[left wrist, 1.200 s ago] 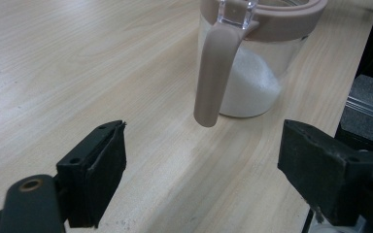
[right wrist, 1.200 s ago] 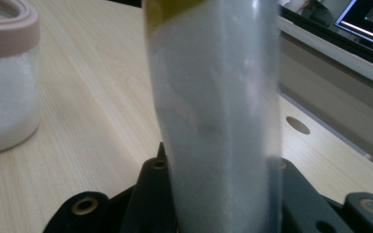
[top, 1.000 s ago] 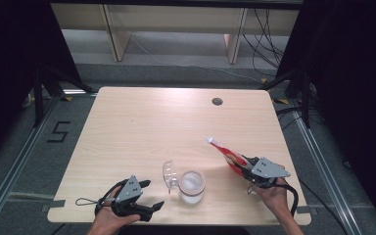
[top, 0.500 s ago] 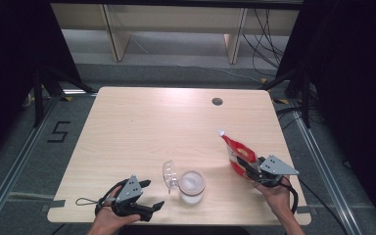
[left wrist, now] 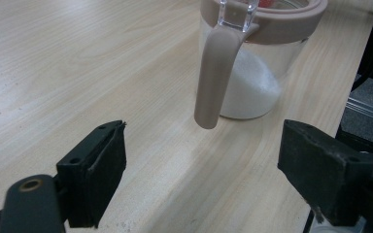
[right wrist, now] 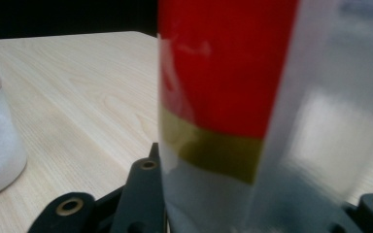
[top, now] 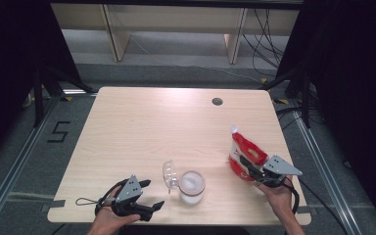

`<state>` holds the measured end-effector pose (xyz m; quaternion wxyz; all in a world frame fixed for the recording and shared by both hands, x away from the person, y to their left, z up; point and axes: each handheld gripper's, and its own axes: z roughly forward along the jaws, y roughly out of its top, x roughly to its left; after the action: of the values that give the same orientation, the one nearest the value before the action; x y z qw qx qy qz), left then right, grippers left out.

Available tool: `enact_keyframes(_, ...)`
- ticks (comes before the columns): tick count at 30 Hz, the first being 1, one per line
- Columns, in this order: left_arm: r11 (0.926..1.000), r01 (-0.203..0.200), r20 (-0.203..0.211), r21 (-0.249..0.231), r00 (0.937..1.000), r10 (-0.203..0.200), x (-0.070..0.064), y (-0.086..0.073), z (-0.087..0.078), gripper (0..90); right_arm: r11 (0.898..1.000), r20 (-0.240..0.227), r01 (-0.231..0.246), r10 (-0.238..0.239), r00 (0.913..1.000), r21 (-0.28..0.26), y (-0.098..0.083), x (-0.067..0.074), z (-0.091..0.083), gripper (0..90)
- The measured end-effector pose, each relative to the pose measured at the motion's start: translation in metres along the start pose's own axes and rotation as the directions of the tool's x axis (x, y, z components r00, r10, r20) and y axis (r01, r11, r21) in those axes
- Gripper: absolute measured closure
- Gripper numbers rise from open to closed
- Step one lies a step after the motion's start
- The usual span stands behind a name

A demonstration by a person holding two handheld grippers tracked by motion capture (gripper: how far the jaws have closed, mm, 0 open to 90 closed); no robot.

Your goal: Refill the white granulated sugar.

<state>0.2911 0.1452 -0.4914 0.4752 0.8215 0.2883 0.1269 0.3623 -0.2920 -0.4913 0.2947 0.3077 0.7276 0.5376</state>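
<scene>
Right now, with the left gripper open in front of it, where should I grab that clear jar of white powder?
Grip the clear jar with the pinkish rim around its glass body below the rim, coming level from the left gripper's side. The hanging beige lid flap faces that way, so straddle it or approach slightly beside it.

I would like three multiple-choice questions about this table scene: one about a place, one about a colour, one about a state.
1. Where does the jar stand on the table?
A. near the front edge, between the two grippers
B. at the far edge beside the dark hole
C. at the left edge

2. Which colours has the pouch?
A. blue and yellow
B. red and white
C. all green

3. How are the jaws of the left gripper?
A. shut on the jar's handle
B. shut on the pouch
C. open, holding nothing

Answers:
1. A, the high view shows the jar between them.
2. B, red above and white below.
3. C, its own view shows bare table between the jaws.
</scene>
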Motion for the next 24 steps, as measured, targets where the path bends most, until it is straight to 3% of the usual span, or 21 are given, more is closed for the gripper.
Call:
enact_keyframes(1, 1.0000, -0.001, 0.000, 0.001, 1.0000, 0.001, 0.000, 0.000, 0.000, 17.2, 1.000, 0.004, -0.023, 0.023, 0.9997, 0.015, 0.001, 0.000, -0.002, 67.8)
enact_keyframes(2, 1.0000, -0.002, 0.000, 0.001, 1.0000, 0.002, 0.000, 0.000, 0.000, 17.2, 1.000, 0.005, -0.002, 0.002, 1.0000, -0.009, 0.001, -0.002, -0.002, 66.5)
enact_keyframes(3, 1.0000, -0.001, 0.000, 0.000, 1.0000, 0.001, 0.000, 0.000, 0.000, 17.2, 0.999, 0.016, -0.047, 0.047, 0.9988, 0.000, 0.001, 0.001, -0.003, 65.9)
enact_keyframes(5, 1.0000, -0.002, 0.000, 0.003, 1.0000, 0.002, 0.000, 0.000, 0.000, 17.2, 1.000, 0.016, -0.016, 0.016, 0.9998, -0.008, 0.002, -0.001, -0.003, 64.5)
enact_keyframes(7, 1.0000, -0.003, 0.000, 0.003, 1.0000, 0.003, 0.000, 0.000, 0.000, 17.2, 1.000, -0.002, -0.021, 0.021, 0.9998, 0.001, 0.002, -0.001, -0.004, 63.6)
enact_keyframes(8, 1.0000, -0.001, -0.001, 0.001, 1.0000, 0.001, 0.000, 0.000, 0.000, 17.2, 0.998, 0.019, -0.054, 0.054, 0.9984, 0.009, 0.003, 0.002, -0.005, 61.1)
enact_keyframes(9, 1.0000, -0.001, -0.001, 0.001, 1.0000, 0.001, 0.000, 0.000, 0.000, 17.2, 0.999, 0.025, -0.044, 0.044, 0.9987, 0.003, 0.004, 0.001, -0.006, 60.1)
enact_keyframes(10, 1.0000, 0.000, -0.001, -0.001, 1.0000, 0.000, 0.000, 0.000, 0.000, 17.2, 0.998, 0.035, -0.068, 0.068, 0.9970, 0.004, 0.004, 0.003, -0.007, 58.1)
enact_keyframes(13, 1.0000, 0.001, -0.002, -0.001, 1.0000, -0.001, 0.000, 0.000, 0.000, 17.2, 0.998, 0.049, -0.055, 0.054, 0.9973, 0.005, 0.007, 0.002, -0.011, 51.4)
enact_keyframes(15, 1.0000, 0.000, -0.003, -0.001, 1.0000, 0.000, 0.000, 0.000, 0.000, 17.2, 0.998, 0.082, -0.059, 0.058, 0.9949, 0.013, 0.009, 0.003, -0.015, 46.3)
enact_keyframes(17, 1.0000, 0.007, -0.001, -0.002, 1.0000, -0.007, 0.000, 0.000, -0.001, 17.2, 0.996, 0.078, -0.088, 0.089, 0.9930, -0.021, 0.012, 0.005, -0.018, 42.9)
enact_keyframes(18, 1.0000, 0.007, -0.005, -0.004, 1.0000, -0.007, 0.000, 0.000, -0.001, 17.2, 0.997, 0.095, -0.075, 0.076, 0.9925, -0.013, 0.013, 0.005, -0.021, 41.2)
enact_keyframes(20, 0.9998, -0.016, -0.013, 0.014, 0.9998, 0.016, 0.002, 0.001, -0.002, 17.2, 0.996, 0.107, -0.094, 0.093, 0.9899, 0.000, 0.016, 0.008, -0.024, 39.1)
enact_keyframes(21, 1.0000, 0.007, -0.004, -0.002, 1.0000, -0.007, 0.001, 0.000, -0.001, 17.2, 0.993, 0.123, -0.115, 0.113, 0.9860, 0.009, 0.016, 0.010, -0.026, 38.7)
enact_keyframes(22, 1.0000, 0.007, -0.004, -0.002, 1.0000, -0.007, 0.000, 0.000, -0.001, 17.2, 0.996, 0.119, -0.094, 0.094, 0.9885, -0.007, 0.016, 0.008, -0.026, 37.7)
enact_keyframes(23, 1.0000, 0.007, -0.002, -0.001, 1.0000, -0.007, 0.000, 0.000, -0.001, 17.2, 0.989, 0.134, -0.146, 0.144, 0.9805, 0.006, 0.017, 0.013, -0.028, 36.8)
enact_keyframes(24, 1.0000, 0.008, -0.001, -0.001, 1.0000, -0.008, 0.000, 0.000, -0.001, 17.2, 0.993, 0.124, -0.121, 0.119, 0.9852, 0.009, 0.017, 0.010, -0.029, 36.1)
